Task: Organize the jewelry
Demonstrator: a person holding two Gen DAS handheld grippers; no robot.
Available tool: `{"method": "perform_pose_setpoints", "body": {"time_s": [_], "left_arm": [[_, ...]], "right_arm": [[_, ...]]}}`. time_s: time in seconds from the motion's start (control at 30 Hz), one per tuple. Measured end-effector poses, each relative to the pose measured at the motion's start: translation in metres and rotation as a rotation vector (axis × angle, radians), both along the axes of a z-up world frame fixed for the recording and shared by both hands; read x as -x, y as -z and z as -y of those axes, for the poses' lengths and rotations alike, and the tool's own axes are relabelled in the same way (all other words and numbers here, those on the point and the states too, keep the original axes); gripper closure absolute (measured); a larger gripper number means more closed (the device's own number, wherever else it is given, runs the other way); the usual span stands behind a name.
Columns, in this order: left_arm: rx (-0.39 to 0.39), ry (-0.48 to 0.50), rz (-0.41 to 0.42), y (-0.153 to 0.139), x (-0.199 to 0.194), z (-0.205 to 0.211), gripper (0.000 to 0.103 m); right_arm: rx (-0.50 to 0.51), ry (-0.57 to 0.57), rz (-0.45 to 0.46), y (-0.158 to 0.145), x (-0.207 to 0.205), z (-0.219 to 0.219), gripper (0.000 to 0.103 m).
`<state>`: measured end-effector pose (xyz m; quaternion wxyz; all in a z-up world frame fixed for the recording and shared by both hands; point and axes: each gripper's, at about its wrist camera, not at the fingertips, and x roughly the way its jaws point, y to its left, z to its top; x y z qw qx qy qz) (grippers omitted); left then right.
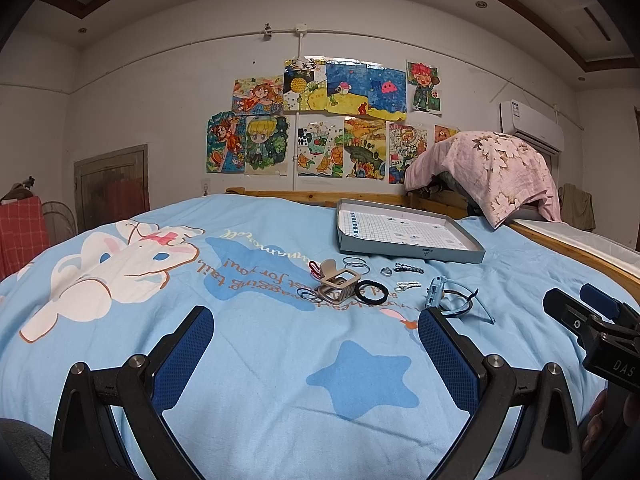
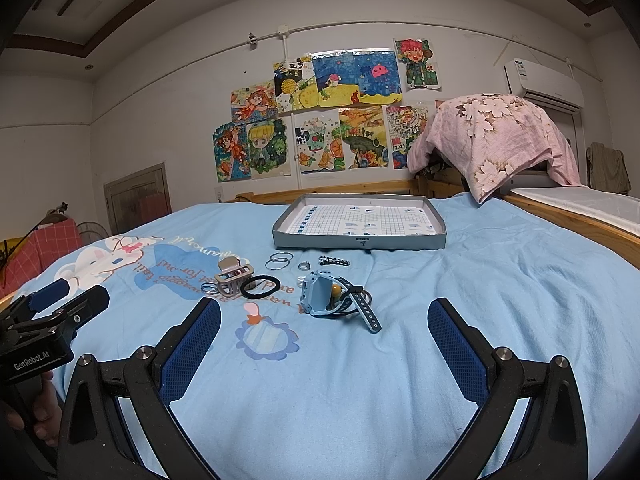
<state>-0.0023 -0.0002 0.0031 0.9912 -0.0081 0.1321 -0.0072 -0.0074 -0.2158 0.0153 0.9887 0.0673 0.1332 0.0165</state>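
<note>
Both grippers idle over the bedspread (image 2: 480, 288) near its front edge: left gripper (image 1: 316, 344) spread wide, gripping nothing; right gripper (image 2: 324, 336) likewise. Jewelry sits mid-bed: hair claw (image 2: 233, 280) touching black hair tie (image 2: 260, 286), thin rings (image 2: 279, 261), blue watch (image 2: 320, 298). Tray (image 2: 360, 242) is just behind them, toward the headboard edge.

cloth bedspread (image 2: 460, 288), shiny metal rings (image 2: 279, 261)

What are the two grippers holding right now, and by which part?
Nothing. The left gripper and right gripper are both open over the bedspread, short of the blue watch and hair claw clip.
</note>
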Motion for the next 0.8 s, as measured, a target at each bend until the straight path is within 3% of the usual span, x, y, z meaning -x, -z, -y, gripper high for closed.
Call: {"method": "perform_pose_setpoints", "body": {"time_s": [0.13, 0.3, 0.5, 0.67, 0.8], "left_arm": [[0.007, -0.009, -0.017, 0.000, -0.002, -0.002, 0.000], [0.057, 0.005, -0.098, -0.001, -0.021, -0.009, 0.000], [0.016, 0.003, -0.149, -0.004, -0.061, -0.018, 0.000], [0.061, 0.016, -0.225, 0.001, -0.106, -0.024, 0.000], [0.041, 0.038, -0.241, 0.008, -0.139, -0.021, 0.000]], "right_arm": [[-0.013, -0.002, -0.003, -0.002, 0.000, 0.002, 0.001], [-0.050, -0.024, -0.039, -0.005, -0.012, 0.009, 0.001], [-0.027, -0.045, -0.087, -0.006, -0.044, 0.016, 0.001], [-0.055, -0.069, -0.144, -0.002, -0.083, 0.023, 0.001], [-0.050, -0.104, -0.170, 0.002, -0.109, 0.021, 0.001]]}}
